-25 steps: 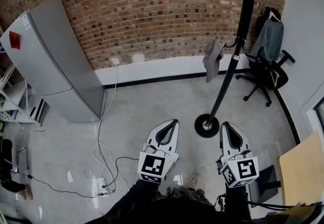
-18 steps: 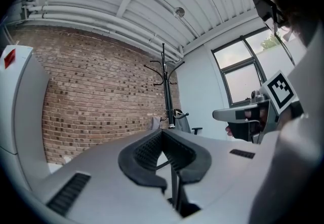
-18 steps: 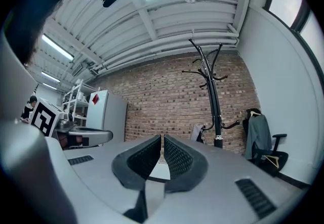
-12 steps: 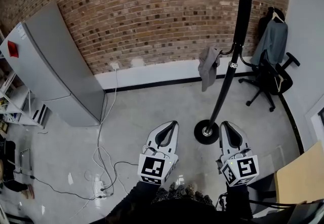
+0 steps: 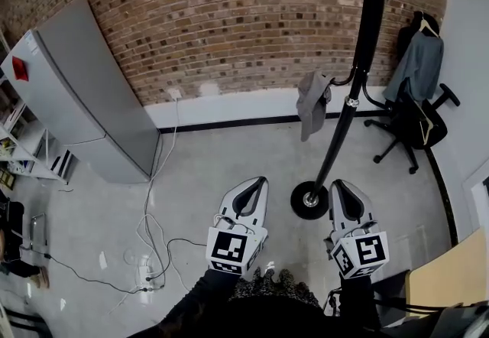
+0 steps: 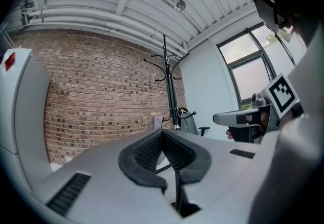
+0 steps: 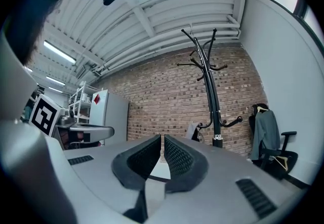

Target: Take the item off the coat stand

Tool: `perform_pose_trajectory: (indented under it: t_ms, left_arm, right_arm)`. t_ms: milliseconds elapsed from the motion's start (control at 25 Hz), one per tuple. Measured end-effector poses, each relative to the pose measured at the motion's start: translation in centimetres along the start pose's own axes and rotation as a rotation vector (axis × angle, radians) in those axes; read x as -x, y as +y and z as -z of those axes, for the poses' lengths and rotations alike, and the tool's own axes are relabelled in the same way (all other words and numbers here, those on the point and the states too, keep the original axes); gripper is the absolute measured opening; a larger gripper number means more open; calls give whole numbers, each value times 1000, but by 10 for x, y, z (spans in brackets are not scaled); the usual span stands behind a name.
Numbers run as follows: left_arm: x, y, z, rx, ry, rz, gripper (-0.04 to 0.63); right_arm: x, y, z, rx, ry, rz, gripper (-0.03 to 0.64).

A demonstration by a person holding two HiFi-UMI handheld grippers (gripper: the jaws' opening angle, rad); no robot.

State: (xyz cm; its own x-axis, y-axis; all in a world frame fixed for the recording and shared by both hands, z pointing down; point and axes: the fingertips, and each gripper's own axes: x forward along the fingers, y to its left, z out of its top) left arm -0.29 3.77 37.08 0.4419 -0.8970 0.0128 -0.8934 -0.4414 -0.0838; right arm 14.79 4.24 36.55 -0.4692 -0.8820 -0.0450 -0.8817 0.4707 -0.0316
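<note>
Nearer the black coat stand (image 5: 359, 61), left gripper (image 5: 262, 180) and right gripper (image 5: 337, 185) stayed closed, empty. Limp grey cloth (image 5: 312, 103) draped its hook.

Grey cap (image 5: 312, 103) on the black coat stand (image 5: 357, 69)
It hangs limp from a low hook, left of the upright pole, above the floor.

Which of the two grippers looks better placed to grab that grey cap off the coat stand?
Probably the left gripper: the grey cap hangs on the coat stand's left side, straight ahead of its shut jaws.
</note>
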Motion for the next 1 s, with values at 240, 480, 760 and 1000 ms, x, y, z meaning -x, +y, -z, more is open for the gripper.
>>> perform_pose_trajectory:
  t_ms: [240, 480, 760, 1000]
  left_arm:
    - [-11, 3, -2, -8, -9, -14, 6]
    - [-29, 20, 2, -6, -7, -19, 6]
    - [-70, 47, 2, 9, -37, 18, 6]
    - [-115, 81, 0, 16, -57, 64, 6]
  right_arm:
    - [-14, -6, 3, -4, -3, -20, 12]
    - [-38, -13, 7, -9, -3, -12, 12]
    - [-76, -28, 8, 15, 4, 24, 12]
    - [-124, -41, 4, 39, 2, 70, 12]
